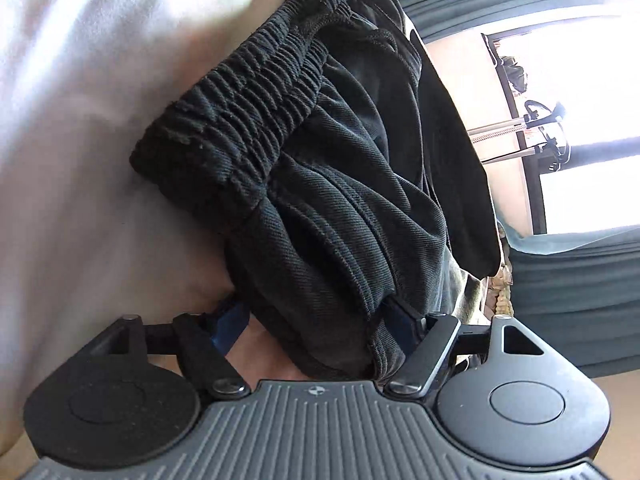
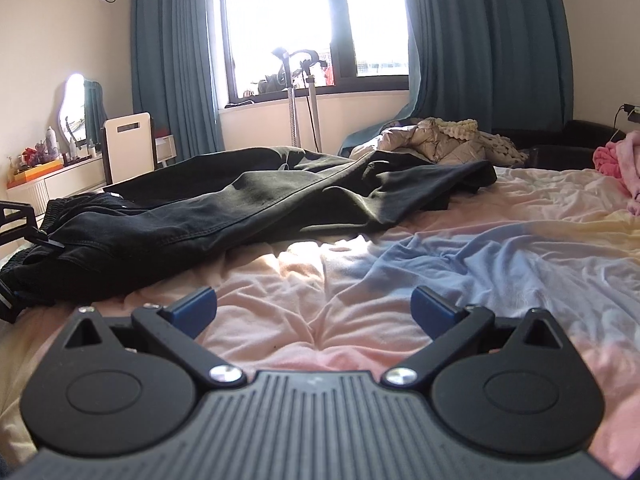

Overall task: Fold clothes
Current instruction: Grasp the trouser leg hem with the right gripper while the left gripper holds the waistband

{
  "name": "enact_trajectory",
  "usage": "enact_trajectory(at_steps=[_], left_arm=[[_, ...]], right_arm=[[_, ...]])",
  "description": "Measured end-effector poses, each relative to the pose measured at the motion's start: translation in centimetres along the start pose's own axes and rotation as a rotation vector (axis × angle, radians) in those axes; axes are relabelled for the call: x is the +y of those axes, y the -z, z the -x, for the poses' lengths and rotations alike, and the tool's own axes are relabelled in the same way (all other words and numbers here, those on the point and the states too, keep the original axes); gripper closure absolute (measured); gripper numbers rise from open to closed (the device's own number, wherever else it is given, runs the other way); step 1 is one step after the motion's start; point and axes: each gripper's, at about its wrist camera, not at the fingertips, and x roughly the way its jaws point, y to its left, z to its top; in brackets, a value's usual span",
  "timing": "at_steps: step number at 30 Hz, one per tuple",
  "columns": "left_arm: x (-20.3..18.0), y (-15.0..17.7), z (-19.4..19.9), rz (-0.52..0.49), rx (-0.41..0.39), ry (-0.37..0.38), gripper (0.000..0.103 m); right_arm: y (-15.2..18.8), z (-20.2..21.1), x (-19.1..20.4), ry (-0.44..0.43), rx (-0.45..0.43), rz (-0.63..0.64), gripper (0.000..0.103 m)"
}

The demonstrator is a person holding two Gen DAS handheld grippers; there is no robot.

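Observation:
Black trousers point(image 2: 240, 208) lie stretched across the bed, waist at the left and legs running to the back right. In the left wrist view their elastic waistband point(image 1: 240, 100) and gathered cloth point(image 1: 340, 208) fill the frame. My left gripper point(image 1: 316, 324) is shut on a thick bunch of that cloth just below the waistband, which partly hides its blue pads point(image 1: 228, 324). Part of its black frame point(image 2: 16, 216) shows at the left edge of the right wrist view. My right gripper point(image 2: 314, 306) stands open and holds nothing, low over the sheet in front of the trousers.
The rumpled pastel bed sheet point(image 2: 460, 240) stretches to the right. A beige padded jacket point(image 2: 432, 136) and a pink cloth point(image 2: 616, 156) lie at the far side. A white chair point(image 2: 128, 144), a dresser point(image 2: 48, 180) and a metal stand point(image 2: 296, 100) are beyond the bed by the window.

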Motion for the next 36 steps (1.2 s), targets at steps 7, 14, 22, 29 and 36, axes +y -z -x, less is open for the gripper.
enact_trajectory(at_steps=[7,14,22,29,36], left_arm=[[-0.8,-1.2,-0.5,-0.03,-0.007,0.009,0.063],[-3.5,-0.8,2.4,-0.206,-0.153,0.098,0.092],[-3.8,-3.7,5.3,-0.227,-0.236,0.168,0.093],[-1.8,-3.8,5.4,-0.061,-0.191,0.21,0.093],[-1.5,-3.3,5.7,-0.006,-0.218,0.208,0.092]], right_arm=[[0.4,-0.6,0.2,0.032,0.005,0.02,0.0],[0.8,-2.1,0.4,0.016,0.036,0.007,0.0],[0.3,-2.7,0.2,-0.022,0.005,-0.052,0.0],[-1.3,-5.0,-1.1,-0.054,0.01,-0.186,0.0],[-5.7,-10.8,-4.7,-0.067,0.005,-0.391,0.0]])
